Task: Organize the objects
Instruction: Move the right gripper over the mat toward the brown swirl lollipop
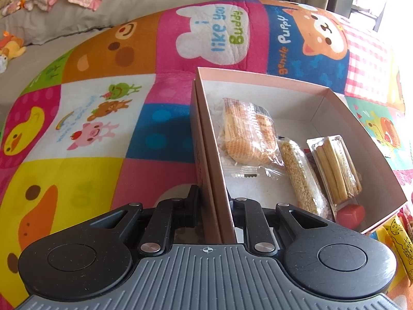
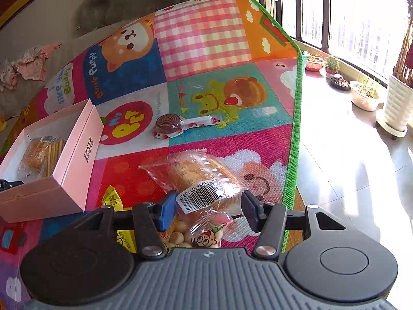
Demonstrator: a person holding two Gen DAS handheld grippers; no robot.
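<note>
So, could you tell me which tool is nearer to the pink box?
Left. The left tool is clamped on the near wall of the pink box, while the right tool sits off to its right, around a wrapped bread snack.

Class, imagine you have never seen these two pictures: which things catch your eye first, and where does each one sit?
The bright cartoon mat fills both views. On it sits a pink box holding wrapped snacks, and the left claw is shut on its near wall. In the right view, the right claw stands open around a cake packet on the mat, and a wrapped spiral lollipop lies farther off.
</note>
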